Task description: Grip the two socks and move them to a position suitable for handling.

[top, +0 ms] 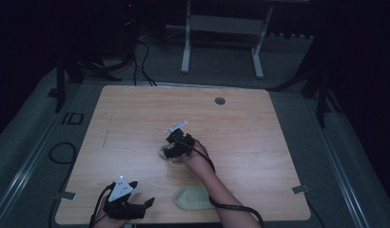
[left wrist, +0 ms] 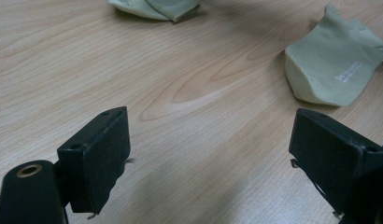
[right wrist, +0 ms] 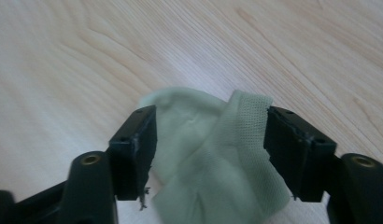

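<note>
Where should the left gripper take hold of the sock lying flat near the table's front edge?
Judging by its pose, grip the sock at the open cuff end, where the thin fabric edges lie loose, rather than the rounded folded end. The left gripper sits to its left with open jaws, so coming in low from that side and pinching the near edge against the table looks simplest.

Light wooden table (top: 136,118) with pale grain, grey round cable grommet (top: 220,100) set near its far edge; two pale green socks lying on it, one crumpled sock (top: 168,154) near the middle, second sock (top: 193,198) flat near the front edge, well apart
</note>
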The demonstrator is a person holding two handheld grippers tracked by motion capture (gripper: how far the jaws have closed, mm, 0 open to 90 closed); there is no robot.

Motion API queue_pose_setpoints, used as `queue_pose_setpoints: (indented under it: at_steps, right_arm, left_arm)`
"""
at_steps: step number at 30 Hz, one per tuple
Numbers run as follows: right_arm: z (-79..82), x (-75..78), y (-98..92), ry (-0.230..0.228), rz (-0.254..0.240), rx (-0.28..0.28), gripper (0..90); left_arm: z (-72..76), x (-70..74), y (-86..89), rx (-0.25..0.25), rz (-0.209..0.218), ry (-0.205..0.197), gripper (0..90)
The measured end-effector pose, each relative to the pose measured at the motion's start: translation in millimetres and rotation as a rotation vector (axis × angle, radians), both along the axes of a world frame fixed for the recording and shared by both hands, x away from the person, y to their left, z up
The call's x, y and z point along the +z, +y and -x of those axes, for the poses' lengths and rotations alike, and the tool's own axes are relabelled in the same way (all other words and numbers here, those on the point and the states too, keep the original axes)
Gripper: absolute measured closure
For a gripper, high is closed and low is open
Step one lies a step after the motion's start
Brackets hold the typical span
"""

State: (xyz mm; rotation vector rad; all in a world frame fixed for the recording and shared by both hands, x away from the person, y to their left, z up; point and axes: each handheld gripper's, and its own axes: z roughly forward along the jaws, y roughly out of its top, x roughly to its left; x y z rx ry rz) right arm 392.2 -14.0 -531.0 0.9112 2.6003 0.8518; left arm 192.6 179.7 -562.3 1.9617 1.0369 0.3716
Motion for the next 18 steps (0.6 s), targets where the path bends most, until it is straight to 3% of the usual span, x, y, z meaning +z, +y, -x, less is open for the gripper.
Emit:
queue_pose_setpoints:
  at_steps: [6,8,15,16,18]
  right_arm:
    - [-3.1,-18.2,7.1,0.004,0.044,-0.012,34.7]
    - [1.4,-20.6,8.7,-0.044,0.07,0.0,41.0]
    - [12.1,-21.7,10.6,-0.118,0.101,0.005,74.1]
    - [12.9,-22.0,10.7,-0.141,0.123,0.005,77.1]
    - [12.0,-21.5,9.9,-0.137,0.112,-0.004,79.8]
  left_arm:
    - [0.4,-1.0,-1.5,-0.013,-0.01,0.003,12.8]
    - [0.3,-1.1,-1.5,-0.016,-0.007,0.004,12.8]
    - [0.8,-1.0,-2.8,-0.018,-0.02,0.006,12.9]
    - [0.9,-0.7,-2.7,-0.021,-0.016,0.008,13.0]
    - [1.0,-0.4,-2.4,-0.018,-0.015,0.005,12.9]
